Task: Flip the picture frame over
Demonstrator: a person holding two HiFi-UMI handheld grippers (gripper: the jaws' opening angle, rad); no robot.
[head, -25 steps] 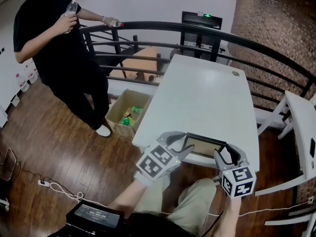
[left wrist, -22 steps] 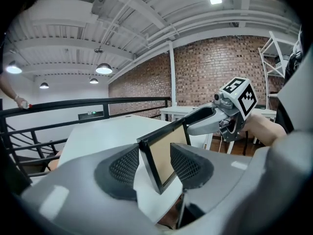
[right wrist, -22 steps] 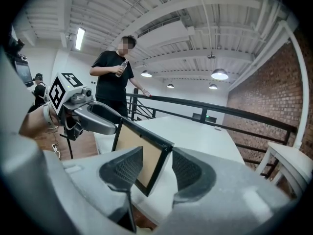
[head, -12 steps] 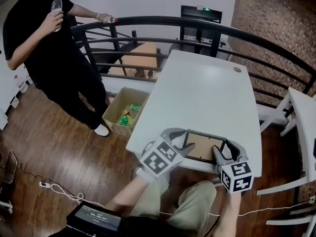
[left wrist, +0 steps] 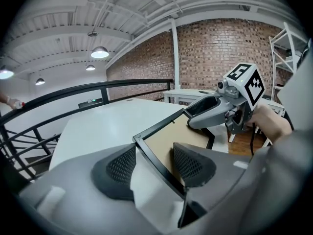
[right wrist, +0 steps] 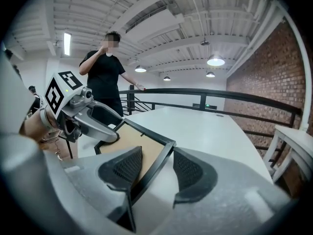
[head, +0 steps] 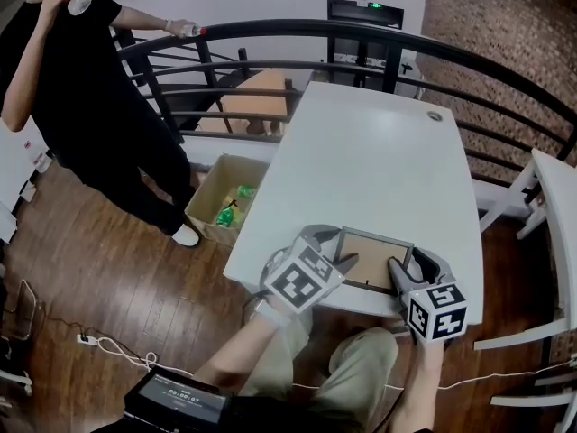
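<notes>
Black-rimmed rectangular picture frame [head: 374, 262], brown backing up, lies loose between the just-opened jaws of left gripper [head: 341, 253] and right gripper [head: 413, 271] near the edge of white counter [head: 379, 161]; a snag on pull-back could drag it off.

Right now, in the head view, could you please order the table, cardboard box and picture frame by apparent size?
1. table
2. cardboard box
3. picture frame, close behind the box and partly covered, so unsure
</notes>
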